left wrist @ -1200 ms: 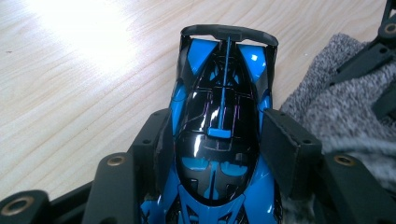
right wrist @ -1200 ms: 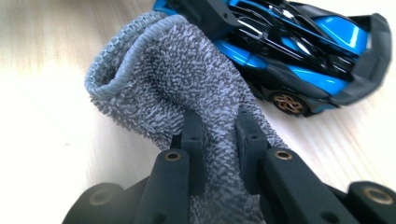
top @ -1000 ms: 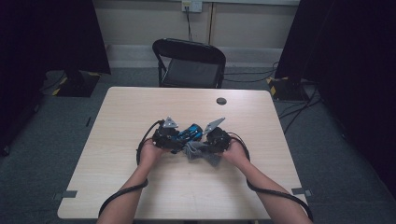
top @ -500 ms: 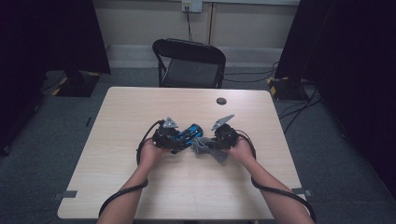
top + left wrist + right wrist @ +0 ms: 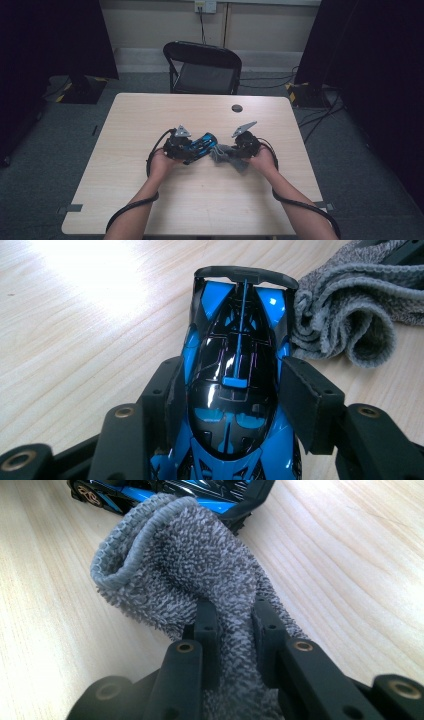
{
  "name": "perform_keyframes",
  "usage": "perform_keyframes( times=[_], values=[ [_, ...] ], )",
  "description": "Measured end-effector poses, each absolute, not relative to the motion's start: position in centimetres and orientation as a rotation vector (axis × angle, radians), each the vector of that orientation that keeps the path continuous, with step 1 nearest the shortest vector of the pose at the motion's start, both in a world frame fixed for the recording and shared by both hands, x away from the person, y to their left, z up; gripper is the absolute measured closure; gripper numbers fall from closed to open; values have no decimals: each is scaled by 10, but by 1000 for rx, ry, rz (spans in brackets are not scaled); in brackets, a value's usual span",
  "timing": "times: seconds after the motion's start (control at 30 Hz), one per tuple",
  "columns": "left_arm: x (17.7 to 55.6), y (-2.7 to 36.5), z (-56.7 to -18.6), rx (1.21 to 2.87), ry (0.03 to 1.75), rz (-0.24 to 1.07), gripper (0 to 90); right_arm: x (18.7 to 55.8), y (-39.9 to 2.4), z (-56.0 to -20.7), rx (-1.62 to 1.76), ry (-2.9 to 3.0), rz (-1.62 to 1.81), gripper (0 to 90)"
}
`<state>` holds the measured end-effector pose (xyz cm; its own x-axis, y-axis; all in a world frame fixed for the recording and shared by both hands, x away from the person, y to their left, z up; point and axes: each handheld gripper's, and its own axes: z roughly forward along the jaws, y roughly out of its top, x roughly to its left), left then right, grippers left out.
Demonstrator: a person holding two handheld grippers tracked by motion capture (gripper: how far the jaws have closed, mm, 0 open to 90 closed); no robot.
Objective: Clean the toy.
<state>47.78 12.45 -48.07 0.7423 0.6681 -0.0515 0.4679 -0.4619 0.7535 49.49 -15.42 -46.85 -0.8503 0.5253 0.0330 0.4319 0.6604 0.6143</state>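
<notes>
High view: both hands low at mid-counter (image 5: 150, 210), left claw (image 5: 192, 149) clamped on a blue toy car (image 5: 202, 143), right claw (image 5: 231, 152) pinching a grey cloth (image 5: 223, 154) just beside the car's far end.

Left gripper view: pads pressed on both flanks of the car, rear wing pointing away, cloth touching that wing at upper right.

Right gripper view: jaws clenched tight on the bunched cloth, folded end raised toward the car.

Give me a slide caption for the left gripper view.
Left gripper clamps a blue toy car beside a grey cloth on the wooden table.
</notes>
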Motion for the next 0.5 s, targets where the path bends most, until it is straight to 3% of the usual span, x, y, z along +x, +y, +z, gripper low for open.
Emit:
perform_keyframes(
  times=[0.5],
  values=[
    [478, 124, -480, 2150, 852, 330, 447, 500, -174, -466, 898, 2685, 933, 771]
  ],
)
